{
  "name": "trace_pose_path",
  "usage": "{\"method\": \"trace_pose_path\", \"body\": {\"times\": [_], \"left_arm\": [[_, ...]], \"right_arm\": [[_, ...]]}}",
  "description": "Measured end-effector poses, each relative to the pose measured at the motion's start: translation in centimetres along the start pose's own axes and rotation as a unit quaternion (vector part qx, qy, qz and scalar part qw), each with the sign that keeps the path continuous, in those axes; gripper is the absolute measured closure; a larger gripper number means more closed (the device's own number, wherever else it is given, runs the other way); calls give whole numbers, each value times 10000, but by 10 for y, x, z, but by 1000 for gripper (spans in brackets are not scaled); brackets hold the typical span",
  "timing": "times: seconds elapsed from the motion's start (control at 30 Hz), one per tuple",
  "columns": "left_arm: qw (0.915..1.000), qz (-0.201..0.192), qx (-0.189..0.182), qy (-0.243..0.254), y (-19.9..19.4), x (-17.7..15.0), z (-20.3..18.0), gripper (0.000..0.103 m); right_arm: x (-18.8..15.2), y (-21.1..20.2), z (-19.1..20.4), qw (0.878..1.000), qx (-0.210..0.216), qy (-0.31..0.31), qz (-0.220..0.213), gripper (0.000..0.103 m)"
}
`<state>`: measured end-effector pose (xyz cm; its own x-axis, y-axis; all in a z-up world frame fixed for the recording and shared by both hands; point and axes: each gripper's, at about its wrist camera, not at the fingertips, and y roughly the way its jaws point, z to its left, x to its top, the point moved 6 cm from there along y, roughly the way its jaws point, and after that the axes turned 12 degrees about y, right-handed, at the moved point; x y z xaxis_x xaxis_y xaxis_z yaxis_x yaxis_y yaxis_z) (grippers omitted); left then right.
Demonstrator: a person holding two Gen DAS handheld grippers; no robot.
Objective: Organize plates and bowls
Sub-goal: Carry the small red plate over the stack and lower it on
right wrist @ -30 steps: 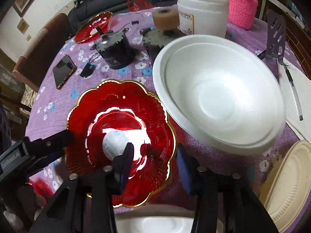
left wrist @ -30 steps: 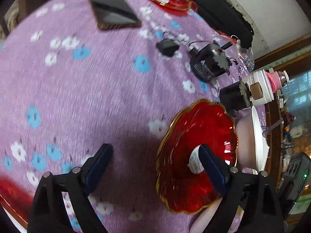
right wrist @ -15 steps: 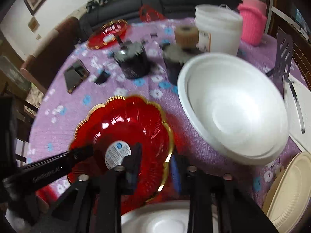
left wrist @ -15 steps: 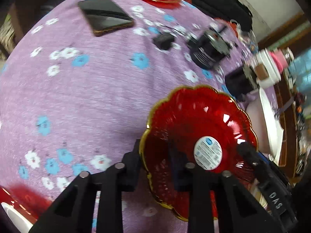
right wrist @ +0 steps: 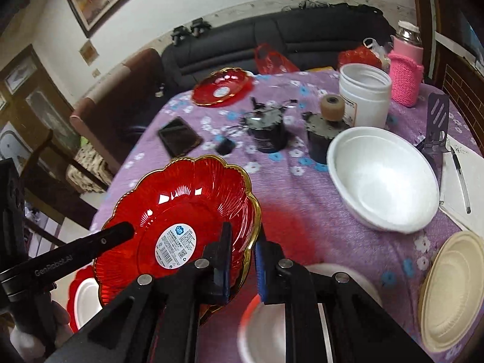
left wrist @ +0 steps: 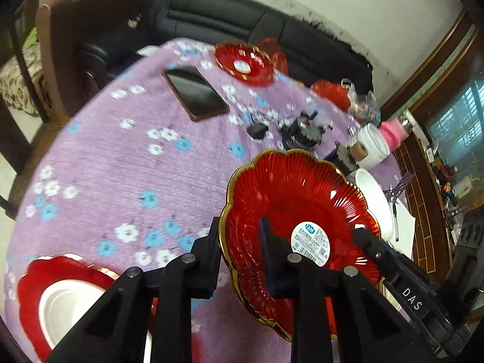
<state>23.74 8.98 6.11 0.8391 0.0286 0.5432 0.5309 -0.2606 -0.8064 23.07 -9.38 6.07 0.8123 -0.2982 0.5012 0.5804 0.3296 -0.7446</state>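
Observation:
A red scalloped plate with a gold rim and a white sticker [left wrist: 302,211] [right wrist: 181,211] is held above the purple floral tablecloth by both grippers. My left gripper [left wrist: 242,242] is shut on its near-left rim. My right gripper [right wrist: 243,254] is shut on its opposite rim. A second red plate [left wrist: 245,63] [right wrist: 222,89] lies at the far table edge. A third red plate with a white bowl in it [left wrist: 60,299] [right wrist: 83,296] lies near, to the left. A large white bowl [right wrist: 384,178] [left wrist: 373,202] sits to the right.
A phone [left wrist: 195,92], two black motor-like parts [right wrist: 267,131], a white jar [right wrist: 364,96], a pink-sleeved flask [right wrist: 405,69], a spatula [right wrist: 437,121], a notepad with pen [right wrist: 459,178], a beige plate [right wrist: 453,287] and a white dish [right wrist: 266,326] under my right gripper are there.
The red plate has been lifted off the table and tilted, both grippers rising with it. Both views have swung up to show the sofa and wall.

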Motion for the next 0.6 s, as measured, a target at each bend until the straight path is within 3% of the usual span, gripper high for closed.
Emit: {"method": "trace_pose_path", "body": {"times": [0.17,0.6], "left_arm": [[9991,-375,178,-118,-40,-20,20,80],[9922,-894,443,-742,-117,-96,103,80]], "right_arm": [[-22,-15,27,9996,268,-89,8,88],[-107,-16,106,9947,756,-603,360,88]]}}
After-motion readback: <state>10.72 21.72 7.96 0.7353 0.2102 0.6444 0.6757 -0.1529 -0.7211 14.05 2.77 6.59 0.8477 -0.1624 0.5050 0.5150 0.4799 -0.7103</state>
